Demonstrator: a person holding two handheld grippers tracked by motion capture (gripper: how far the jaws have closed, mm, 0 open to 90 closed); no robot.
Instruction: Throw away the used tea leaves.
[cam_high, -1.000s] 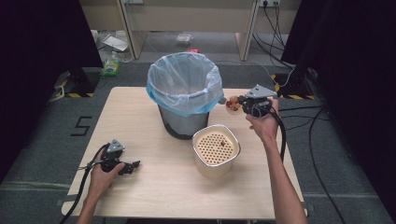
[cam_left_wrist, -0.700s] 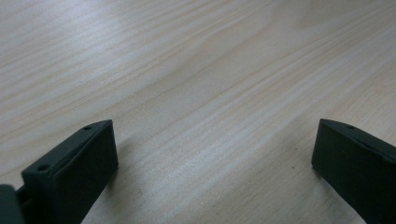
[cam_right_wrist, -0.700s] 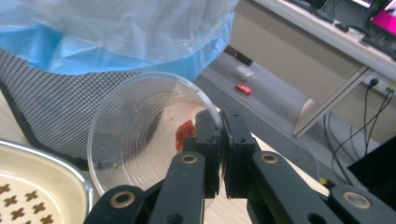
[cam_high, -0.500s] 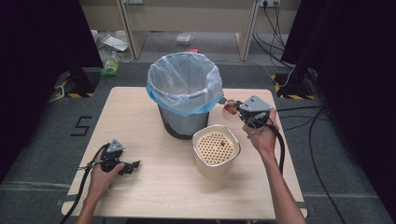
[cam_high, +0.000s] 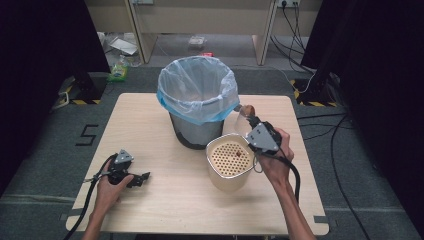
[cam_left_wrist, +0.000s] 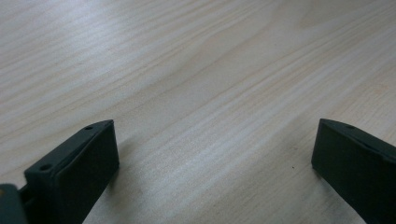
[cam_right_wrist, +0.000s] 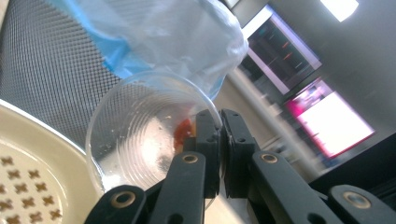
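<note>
The right tool (cam_right_wrist: 219, 154) pinches the rim of a clear plastic cup (cam_right_wrist: 140, 140) above a cream perforated strainer container (cam_high: 229, 159); a thin rim grip risks slipping, spilling residue. The left tool (cam_high: 131, 177) rests open on the wooden surface (cam_high: 165, 210).

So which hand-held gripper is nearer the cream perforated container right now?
The right. The right hand-held gripper, pinching a clear plastic cup, hangs at the cream perforated container's far right rim. The left hand-held gripper rests open on the table, well to its left.
</note>
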